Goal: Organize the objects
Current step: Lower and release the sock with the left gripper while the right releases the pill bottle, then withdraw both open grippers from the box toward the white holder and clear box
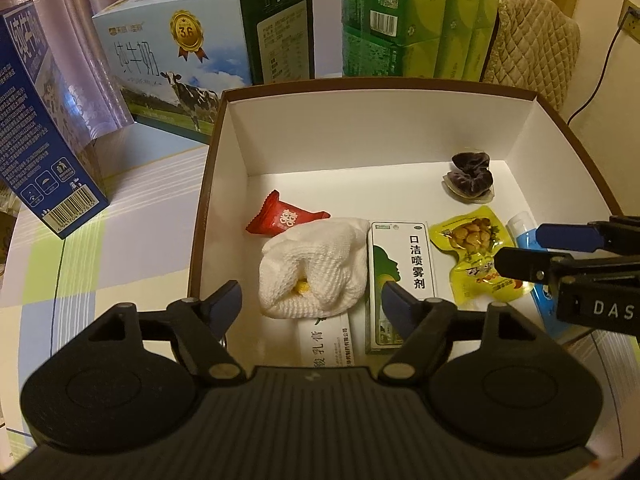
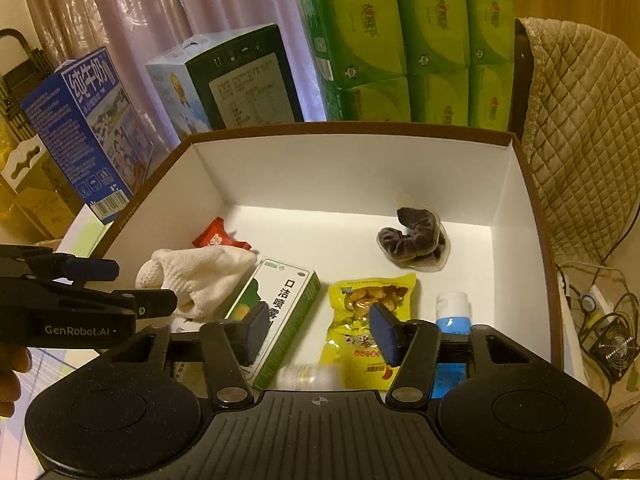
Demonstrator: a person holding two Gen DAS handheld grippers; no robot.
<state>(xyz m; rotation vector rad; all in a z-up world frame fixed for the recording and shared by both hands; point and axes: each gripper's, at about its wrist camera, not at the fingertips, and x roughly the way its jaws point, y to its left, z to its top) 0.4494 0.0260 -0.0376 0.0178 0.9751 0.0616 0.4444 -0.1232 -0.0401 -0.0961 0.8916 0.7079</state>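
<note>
Behind the box stand a light-blue milk carton with a cow on it (image 1: 176,68), a dark-blue milk carton (image 1: 40,140) to its left, and a stack of green tissue packs (image 2: 408,40). A quilted beige cover (image 2: 580,140) drapes at the right. Pinkish curtains (image 2: 132,8) hang behind, and a small black fan (image 2: 614,346) sits among cables low on the right.

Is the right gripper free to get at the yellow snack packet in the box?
Probably yes. The right gripper is open and empty above the yellow snack packet, which lies uncovered on the box floor, with nothing between them.
</note>
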